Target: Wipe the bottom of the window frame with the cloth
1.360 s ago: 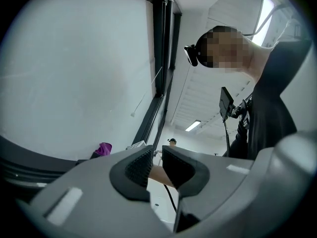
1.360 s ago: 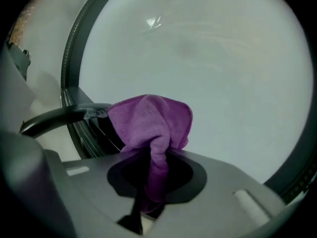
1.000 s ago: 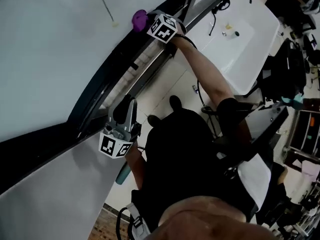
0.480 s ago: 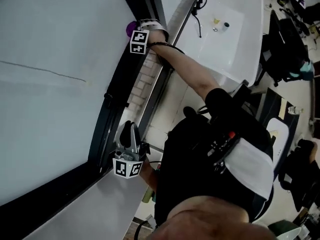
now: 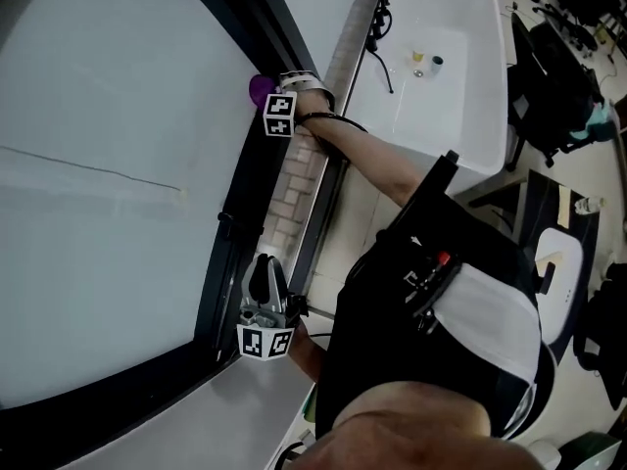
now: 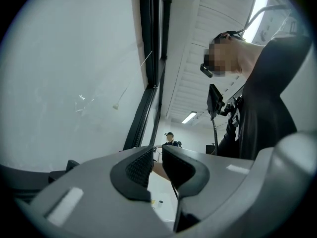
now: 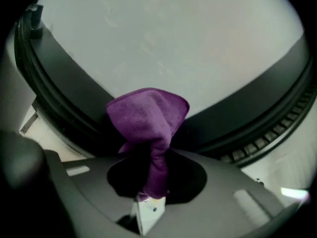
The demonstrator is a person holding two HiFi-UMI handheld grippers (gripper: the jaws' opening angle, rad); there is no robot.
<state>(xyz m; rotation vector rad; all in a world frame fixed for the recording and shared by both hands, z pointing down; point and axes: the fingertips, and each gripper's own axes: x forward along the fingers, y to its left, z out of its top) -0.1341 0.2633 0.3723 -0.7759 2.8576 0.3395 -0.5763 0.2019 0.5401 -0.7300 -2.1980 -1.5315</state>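
A purple cloth [image 7: 148,118] is bunched between the jaws of my right gripper [image 7: 156,168], which is shut on it. The cloth presses against the dark window frame [image 7: 247,108] just below the glass. In the head view the same cloth [image 5: 259,88] pokes out past the right gripper [image 5: 274,101] at the frame's [image 5: 240,179] inner edge. My left gripper [image 5: 263,274] hangs lower along the frame, beside the sill, with its jaws together and nothing in them. In its own view the left gripper [image 6: 157,163] points along the window.
A brick-patterned sill [image 5: 289,189] runs beside the frame. A white table [image 5: 460,96] with cables and small items stands to the right, with a black chair [image 5: 554,76] behind it. A person [image 6: 170,138] stands far off down the room.
The head view has swung round, so the frame now runs steeper. The right gripper stays on the frame with the cloth; the left gripper stays low beside the sill.
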